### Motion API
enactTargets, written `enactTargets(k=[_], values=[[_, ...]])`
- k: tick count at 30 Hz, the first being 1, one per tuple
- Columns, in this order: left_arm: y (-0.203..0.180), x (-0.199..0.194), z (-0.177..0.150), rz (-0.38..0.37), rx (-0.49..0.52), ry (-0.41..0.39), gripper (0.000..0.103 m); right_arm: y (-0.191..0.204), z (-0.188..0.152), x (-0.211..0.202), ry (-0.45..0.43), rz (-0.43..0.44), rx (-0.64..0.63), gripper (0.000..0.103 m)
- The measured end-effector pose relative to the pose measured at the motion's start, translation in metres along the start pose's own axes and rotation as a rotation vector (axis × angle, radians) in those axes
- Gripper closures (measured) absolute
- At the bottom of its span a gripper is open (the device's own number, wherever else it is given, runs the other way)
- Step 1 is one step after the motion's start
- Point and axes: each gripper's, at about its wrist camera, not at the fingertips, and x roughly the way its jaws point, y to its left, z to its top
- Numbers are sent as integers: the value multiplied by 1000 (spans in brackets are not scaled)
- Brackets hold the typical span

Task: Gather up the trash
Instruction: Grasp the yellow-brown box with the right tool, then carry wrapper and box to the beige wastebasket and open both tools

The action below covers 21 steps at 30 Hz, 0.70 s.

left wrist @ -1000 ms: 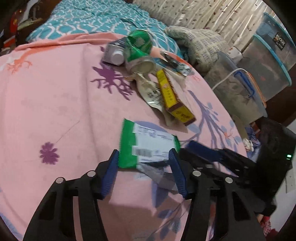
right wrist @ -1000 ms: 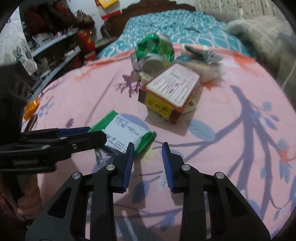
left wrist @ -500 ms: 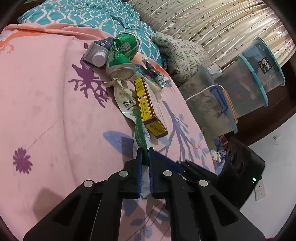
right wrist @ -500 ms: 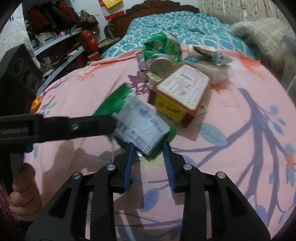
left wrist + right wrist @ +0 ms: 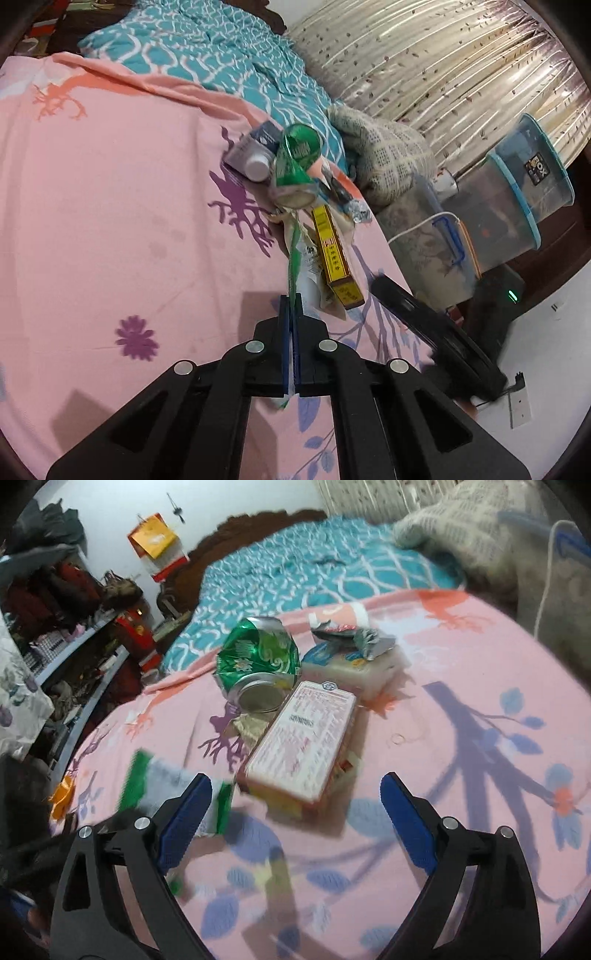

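Observation:
My left gripper [image 5: 291,306] is shut on a green-and-white wrapper [image 5: 294,254], seen edge-on and lifted off the pink bedsheet [image 5: 110,221]; the same wrapper [image 5: 147,790] shows blurred at the left in the right wrist view. My right gripper [image 5: 295,797] is open and empty, its jaws wide either side of a yellow-and-brown carton [image 5: 303,746]. Behind the carton lie a crushed green can [image 5: 258,661], a white packet [image 5: 351,664] and a crumpled silver foil wrapper [image 5: 354,635]. In the left wrist view the can [image 5: 295,166], carton [image 5: 334,258] and a small bottle [image 5: 255,155] lie ahead.
A teal patterned quilt [image 5: 221,48] and a knitted blanket [image 5: 380,147] lie beyond the trash. Clear storage bins [image 5: 517,199] stand at the bed's right edge. Cluttered shelves [image 5: 66,635] stand at the left.
My left gripper has shut on the wrapper and lifted it off the sheet. My right gripper has opened wide and moved forward toward the carton.

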Motion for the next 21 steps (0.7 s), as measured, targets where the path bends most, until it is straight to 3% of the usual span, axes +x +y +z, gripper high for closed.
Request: enactTargets(k=[3,4,5,7,14,21], values=[[1,-10,0,9,3,-12,102,6,9,28,48,-17,14,11],[1,-12,-1,13,5,-14,102,5,8,32,55,-19,19,16],[1,-14,-1,17,6,-15,102,4,7,35,65,-13,25,32],[1,-17,-3,19,6,-15,102,0,1,33,75,10,39,33],[-22,-4,-9,-9,47,25,102,-36,-35,-24,3,2,31,35],[-77,38,-27,-39,156,133,102,-94,-75,-84,-59,-92,70,37]])
